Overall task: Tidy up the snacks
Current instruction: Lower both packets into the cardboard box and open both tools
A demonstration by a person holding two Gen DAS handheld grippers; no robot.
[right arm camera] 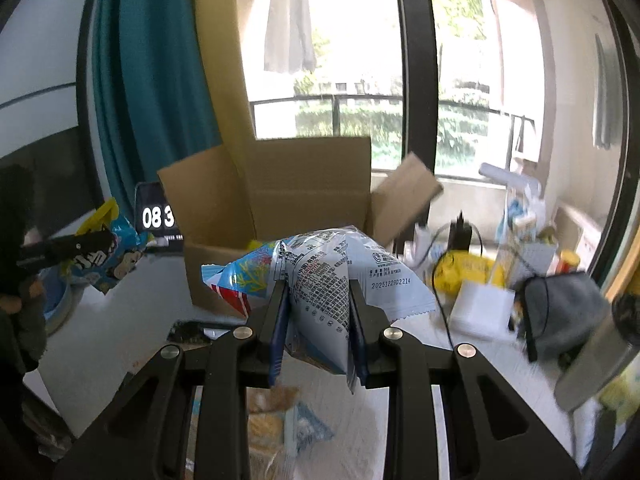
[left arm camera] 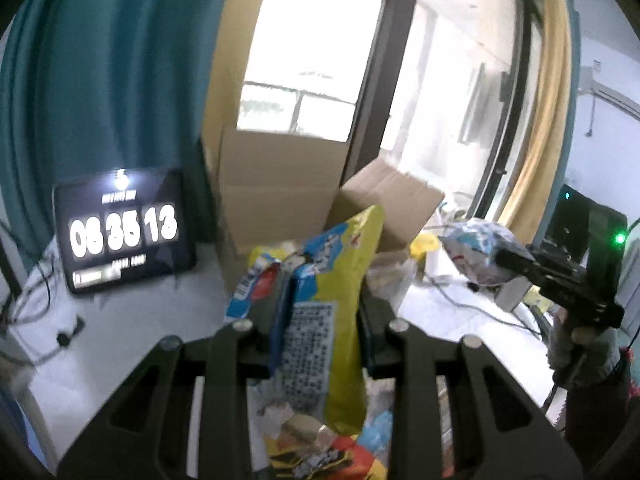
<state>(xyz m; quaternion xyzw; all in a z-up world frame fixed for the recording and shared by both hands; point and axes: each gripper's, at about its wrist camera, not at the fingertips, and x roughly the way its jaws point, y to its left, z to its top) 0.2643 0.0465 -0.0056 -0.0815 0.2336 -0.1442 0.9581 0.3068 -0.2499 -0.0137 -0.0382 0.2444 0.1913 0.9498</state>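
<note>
While both are gripping snacks | left hand-held gripper (left arm camera: 316,320) is pinching a yellow-and-blue snack bag (left arm camera: 336,280), right hand-held gripper (right arm camera: 320,312) is clamping a pale-blue snack packet (right arm camera: 332,280) | both bags are hanging above the bench (right arm camera: 120,328), before the open cardboard box (right arm camera: 288,200) | only the right view is showing a grey cloth (right arm camera: 560,308); left view, the whole clock (left arm camera: 124,228).

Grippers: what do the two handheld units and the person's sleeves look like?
Both match: the left gripper and right gripper are matte black, with cut-out linkage arms, silver pivot pins and blue finger pads. Seen from the left wrist, the right hand wears a grey knit cuff over a dark red sleeve.
</note>
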